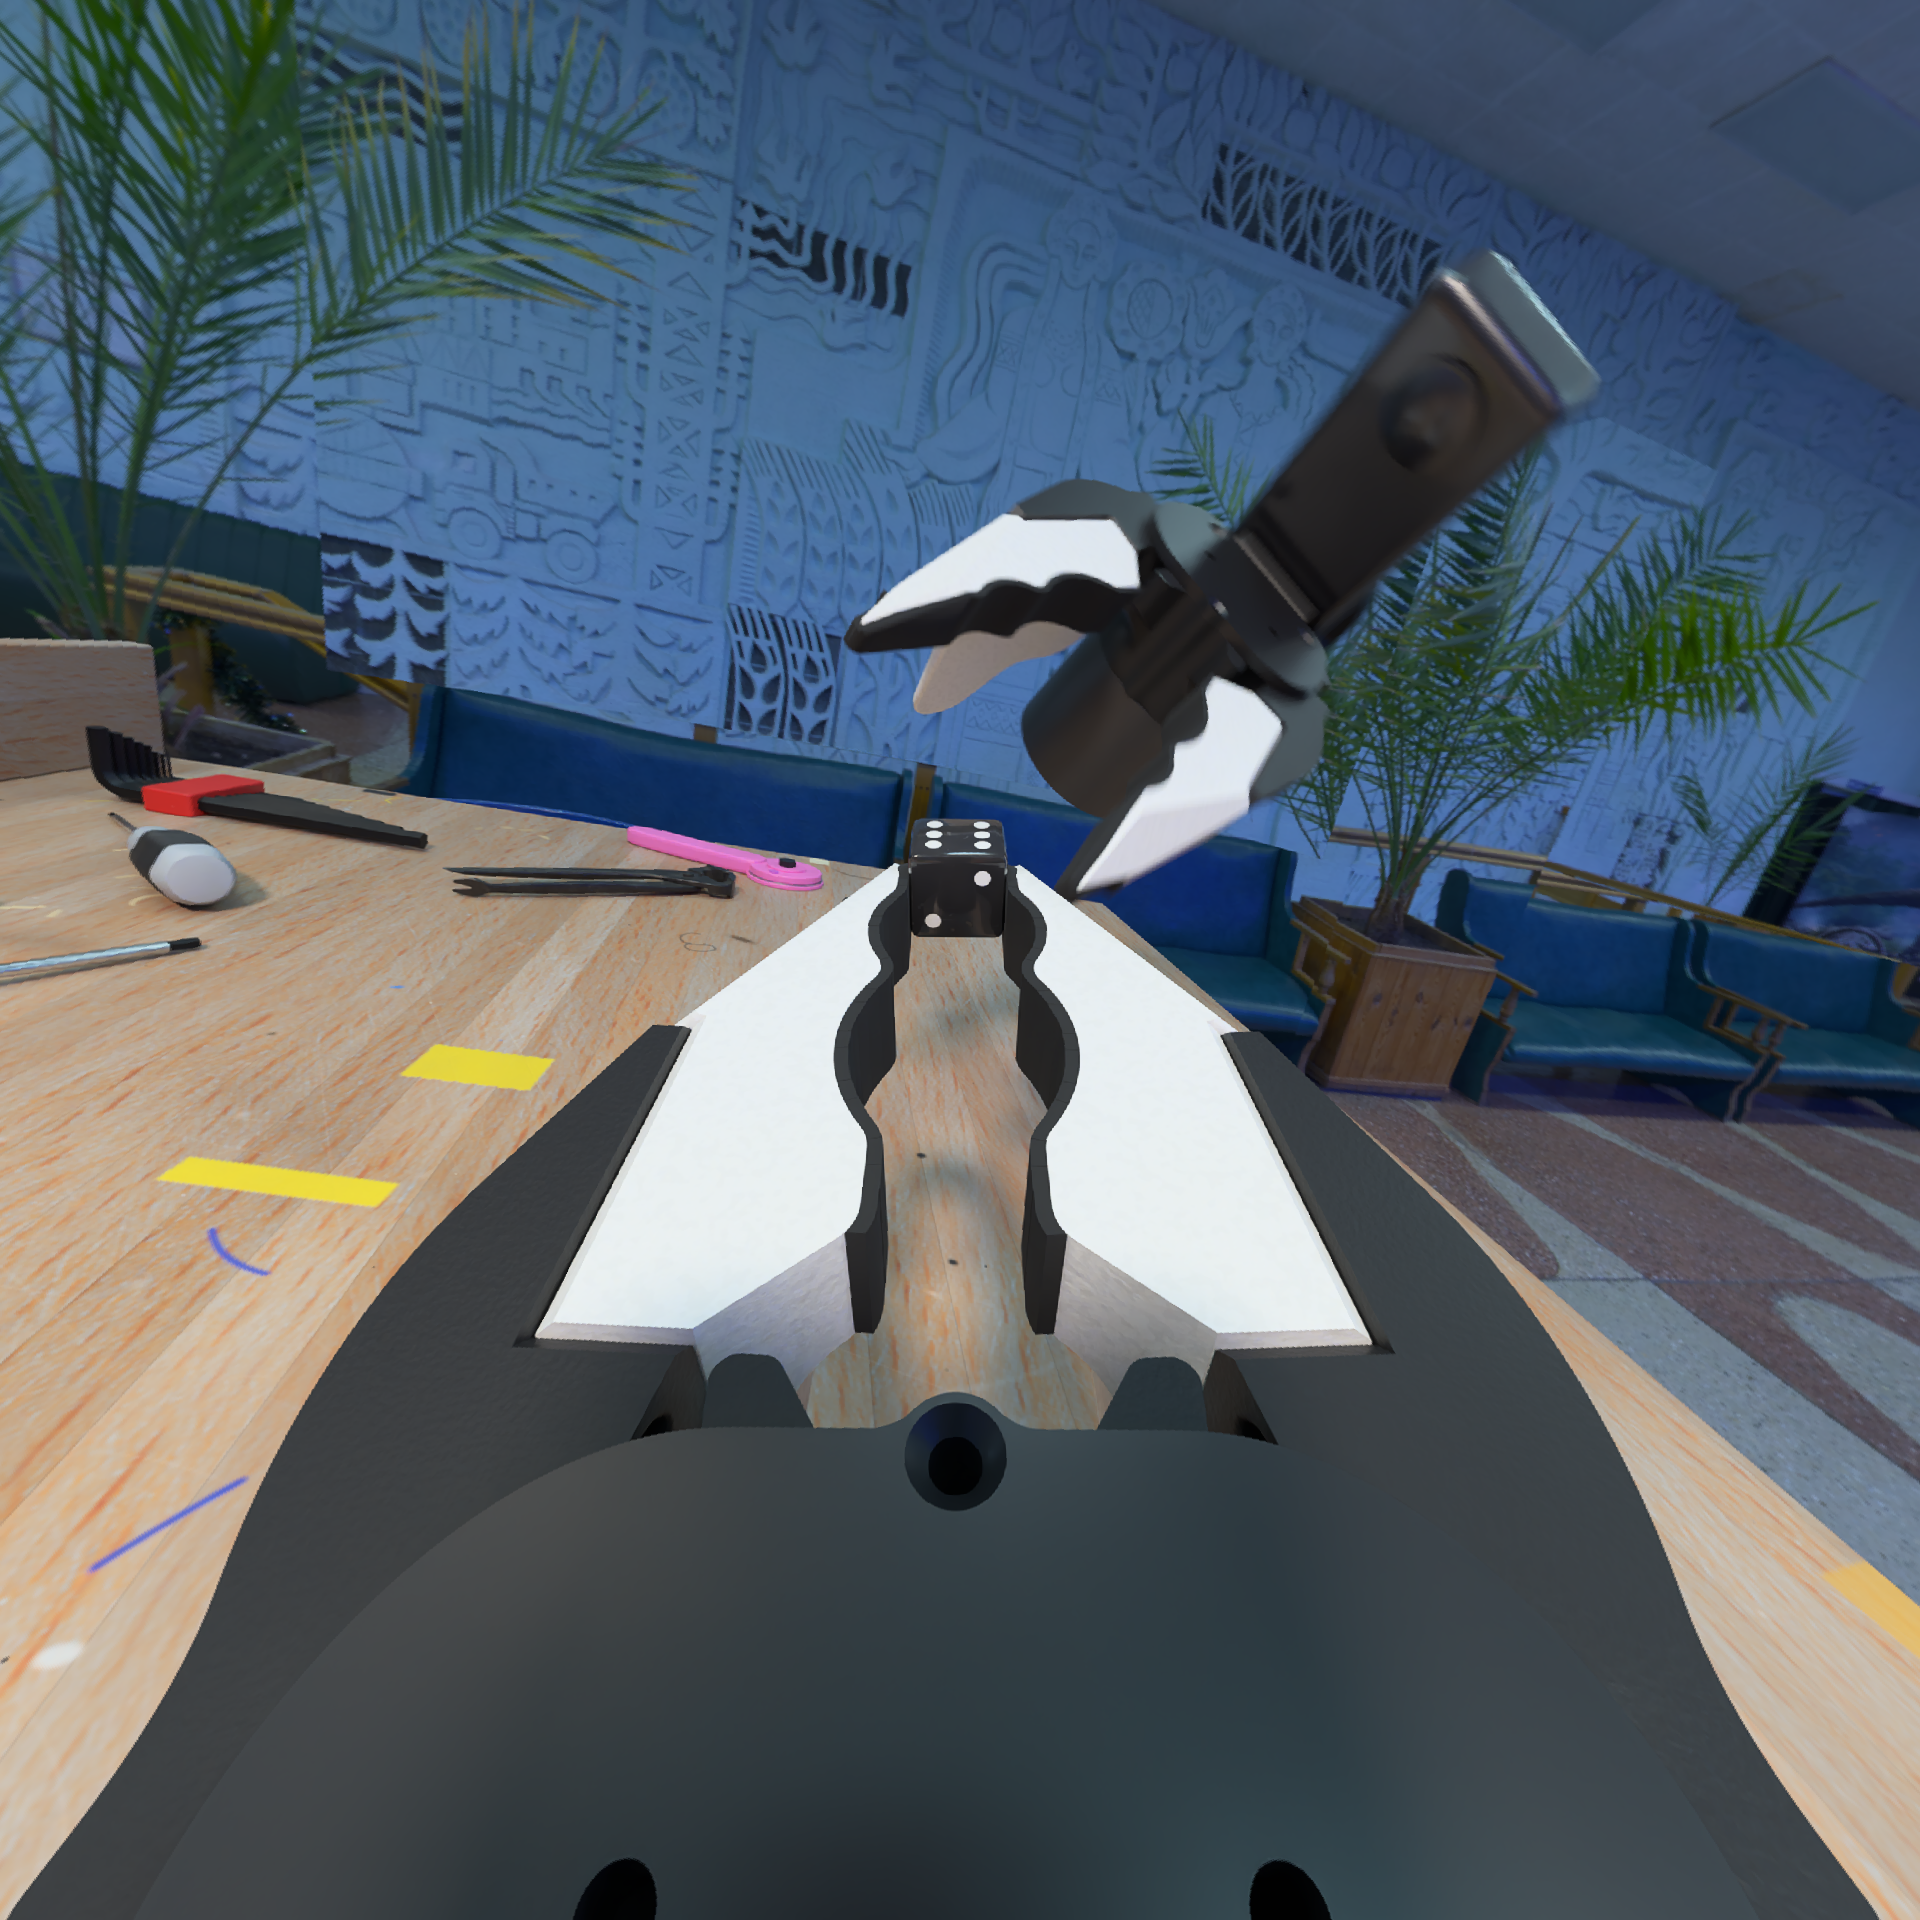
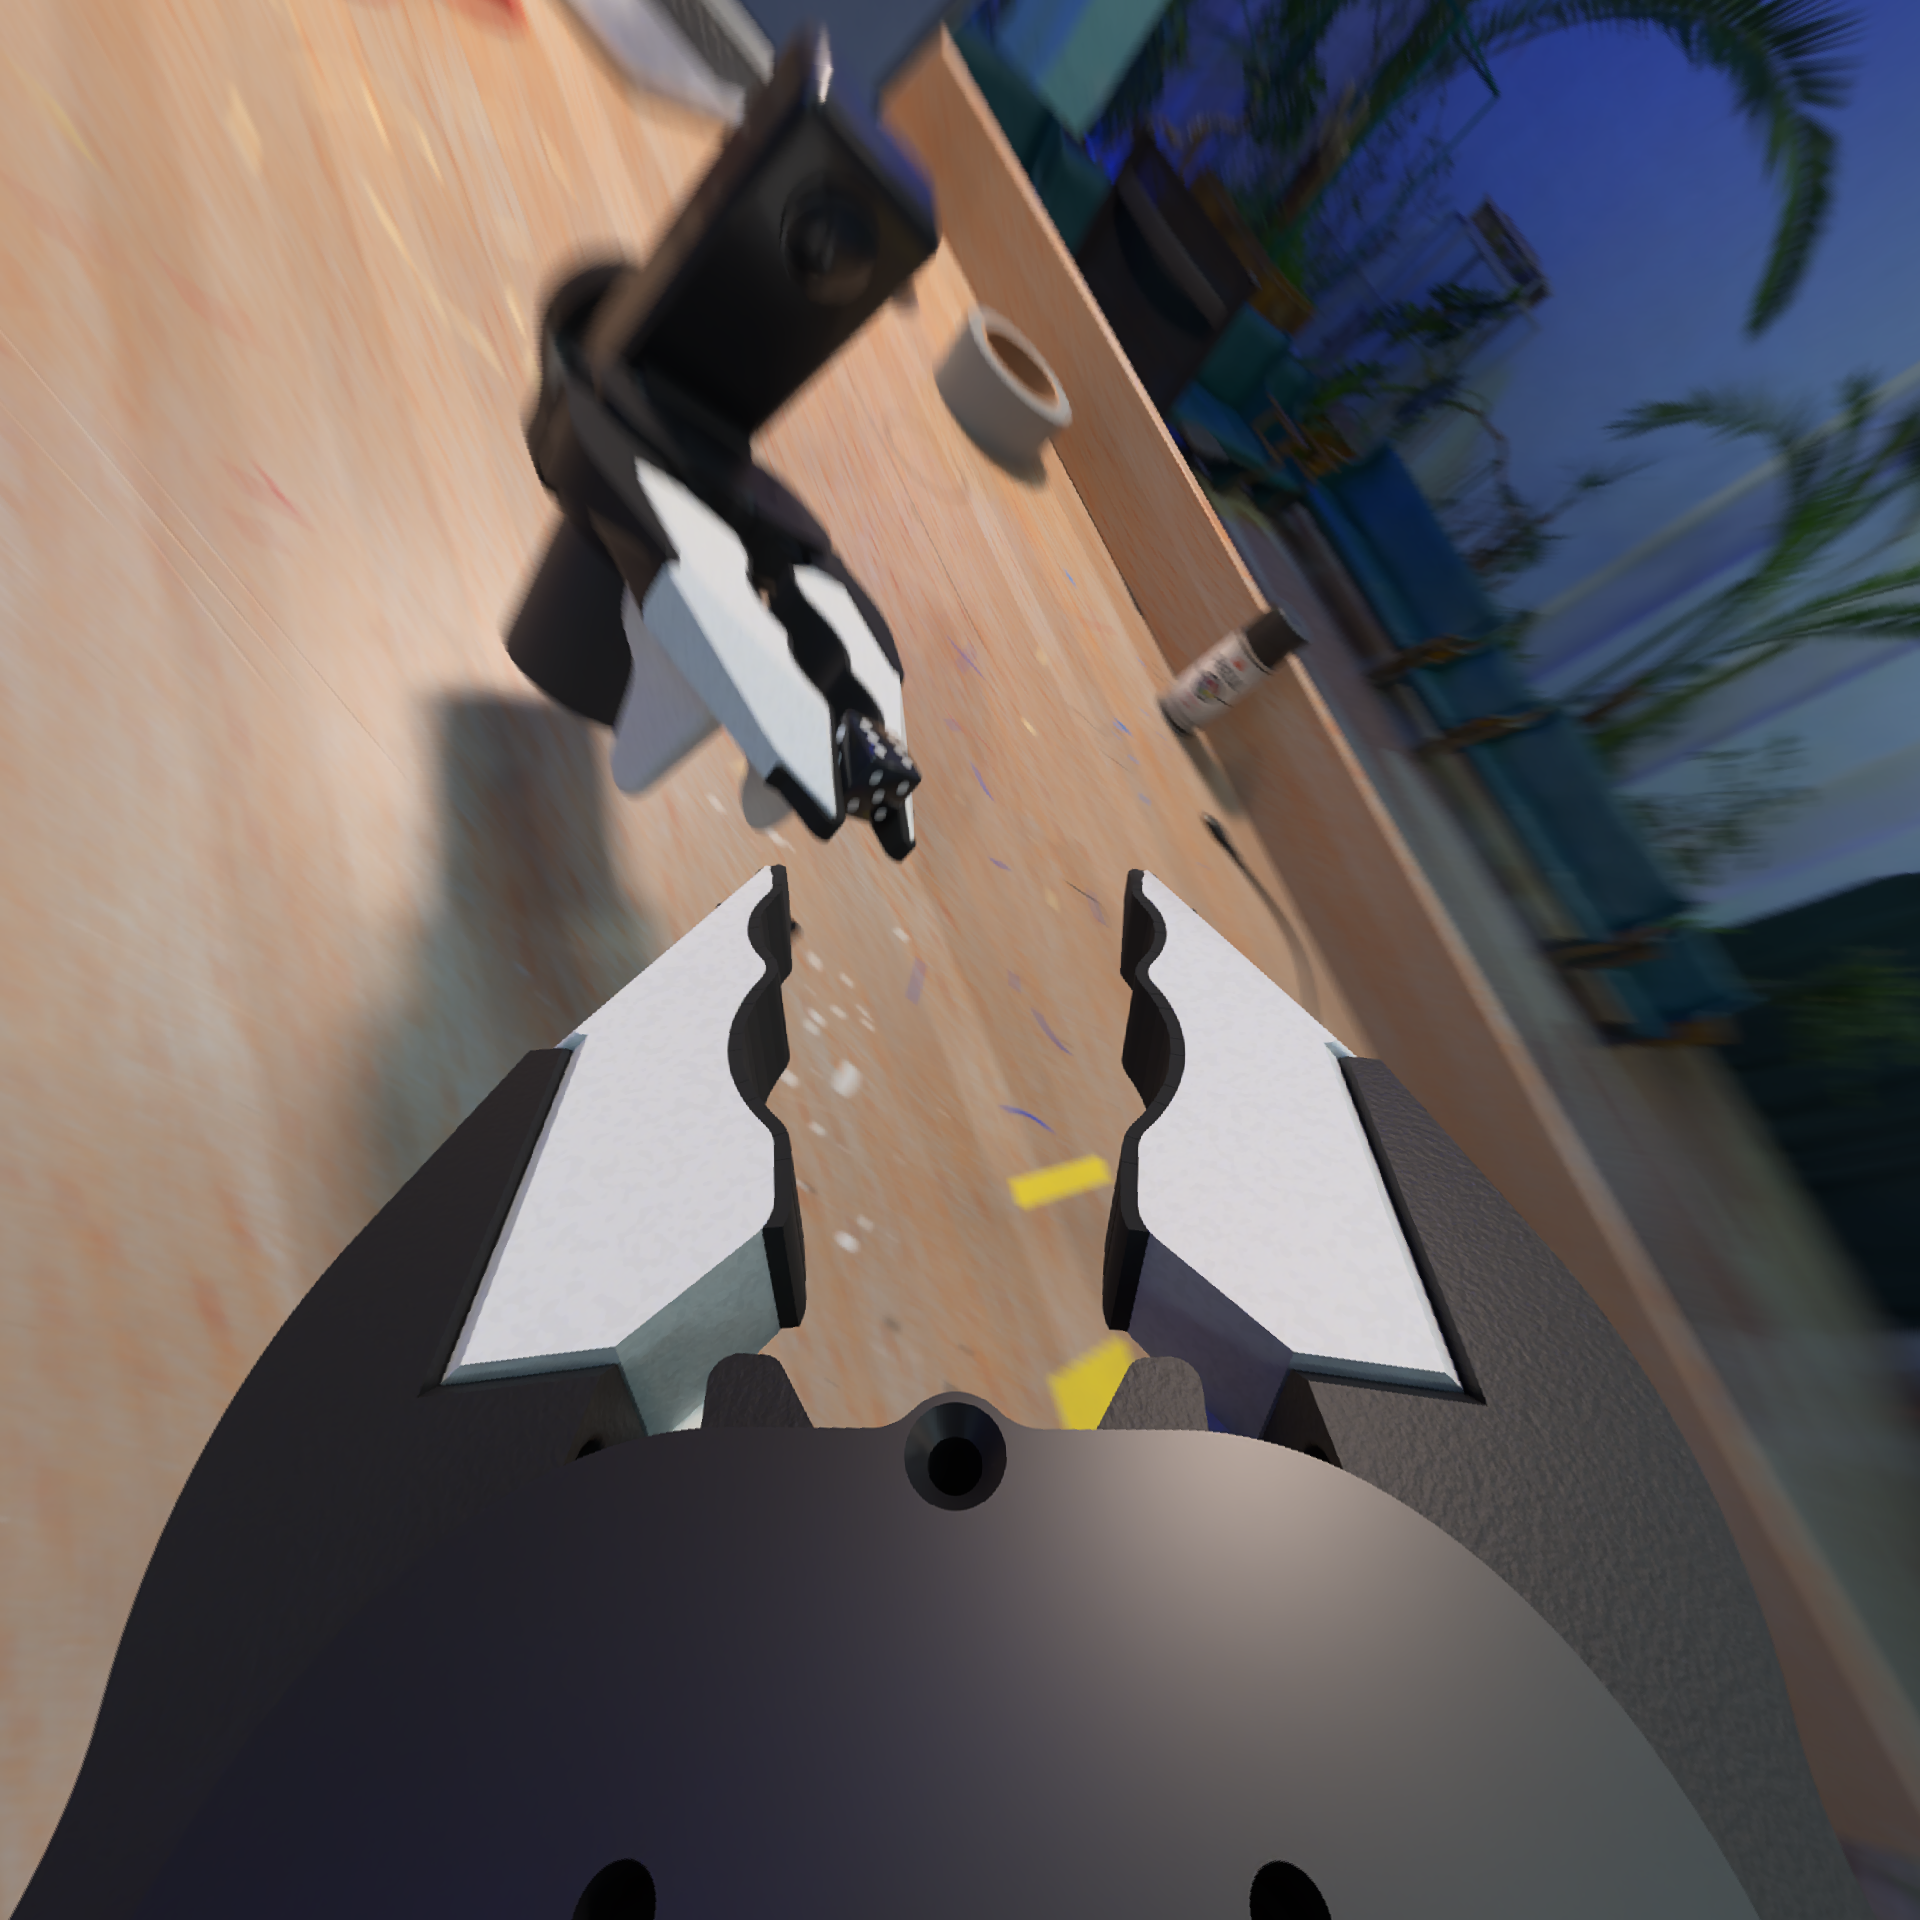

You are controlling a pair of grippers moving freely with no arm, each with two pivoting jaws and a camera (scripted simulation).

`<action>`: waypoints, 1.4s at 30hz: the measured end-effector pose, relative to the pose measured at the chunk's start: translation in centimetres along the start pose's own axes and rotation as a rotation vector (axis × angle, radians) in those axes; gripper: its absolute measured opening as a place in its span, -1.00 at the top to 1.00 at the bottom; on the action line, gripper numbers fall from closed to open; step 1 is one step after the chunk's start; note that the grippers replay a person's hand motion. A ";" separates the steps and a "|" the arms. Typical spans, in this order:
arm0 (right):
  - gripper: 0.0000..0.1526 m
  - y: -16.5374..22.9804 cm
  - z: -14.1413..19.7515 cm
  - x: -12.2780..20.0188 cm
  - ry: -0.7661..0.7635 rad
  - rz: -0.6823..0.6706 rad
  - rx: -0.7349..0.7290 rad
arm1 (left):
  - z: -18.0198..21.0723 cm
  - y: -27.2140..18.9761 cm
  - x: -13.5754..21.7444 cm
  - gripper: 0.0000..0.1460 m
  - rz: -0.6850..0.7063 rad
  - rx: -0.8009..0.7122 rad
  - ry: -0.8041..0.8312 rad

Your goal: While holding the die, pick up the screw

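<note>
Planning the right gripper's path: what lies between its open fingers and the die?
Only bare tabletop with pale specks lies between the right gripper and the die, seen in the right wrist view.

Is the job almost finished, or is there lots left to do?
About halfway. Done: the left gripper has its jaws shut on the black die, lifted above the wooden table. In hand: the right gripper hangs over the table with its jaws open and empty. Left: picking up the screw, which I cannot make out in either view.
</note>
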State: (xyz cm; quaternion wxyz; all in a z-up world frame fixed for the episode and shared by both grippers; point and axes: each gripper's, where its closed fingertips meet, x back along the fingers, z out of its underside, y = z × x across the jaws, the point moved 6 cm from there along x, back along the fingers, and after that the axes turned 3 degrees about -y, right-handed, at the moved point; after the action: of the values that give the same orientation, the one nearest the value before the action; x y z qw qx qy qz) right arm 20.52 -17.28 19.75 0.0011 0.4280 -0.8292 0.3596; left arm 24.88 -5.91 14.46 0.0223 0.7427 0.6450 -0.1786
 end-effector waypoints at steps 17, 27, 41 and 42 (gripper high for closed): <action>0.38 3.3 7.2 -2.4 0.150 -0.221 -0.475 | -2.6 1.0 5.5 0.78 -0.357 -0.194 -0.018; 0.57 4.5 9.2 -10.7 0.295 -0.361 -0.697 | -6.2 -1.3 9.6 0.78 -0.577 -0.371 -0.052; 0.87 5.5 8.7 -14.6 0.509 -0.152 -0.647 | -5.0 -1.4 10.2 0.78 -0.581 -0.308 -0.031; 0.89 5.4 8.6 -14.4 0.510 -0.147 -0.626 | -4.9 -1.4 10.1 0.78 -0.578 -0.309 -0.031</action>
State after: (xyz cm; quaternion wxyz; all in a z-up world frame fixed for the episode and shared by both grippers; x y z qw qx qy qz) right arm 28.50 -10.19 5.67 0.3622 0.3623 -0.8390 0.1836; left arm 25.79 5.19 16.40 0.0931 0.5141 0.8480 -0.0887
